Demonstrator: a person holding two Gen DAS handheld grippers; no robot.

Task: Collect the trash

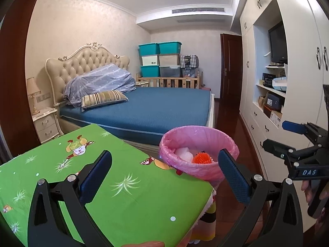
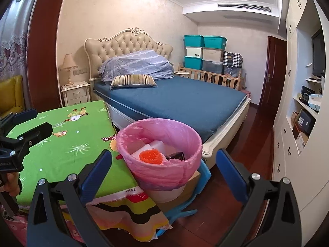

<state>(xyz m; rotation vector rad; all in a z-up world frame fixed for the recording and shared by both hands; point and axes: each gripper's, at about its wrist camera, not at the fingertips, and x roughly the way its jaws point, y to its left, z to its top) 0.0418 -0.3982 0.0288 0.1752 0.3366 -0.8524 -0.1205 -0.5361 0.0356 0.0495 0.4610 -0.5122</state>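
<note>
A bin with a pink liner (image 1: 198, 154) (image 2: 162, 160) stands beside the table with the green cartoon cloth (image 1: 115, 187) (image 2: 67, 146). Inside it lie an orange spiky ball (image 1: 202, 158) (image 2: 150, 156), white foam pieces (image 2: 153, 146) and a dark item (image 2: 176, 156). My left gripper (image 1: 164, 175) is open and empty over the table's right corner, just short of the bin. My right gripper (image 2: 164, 170) is open and empty, in front of the bin and above its near rim. Each gripper shows in the other's view, the right one (image 1: 298, 135) and the left one (image 2: 22, 123).
A blue bed (image 2: 181, 103) with pillows stands behind the bin. A white wardrobe wall with shelves (image 1: 271, 94) runs along the right. A nightstand with a lamp (image 2: 76, 92) stands left of the bed. Storage boxes (image 1: 162, 59) are stacked at the back. The bin rests on a box over a blue stool (image 2: 197, 185).
</note>
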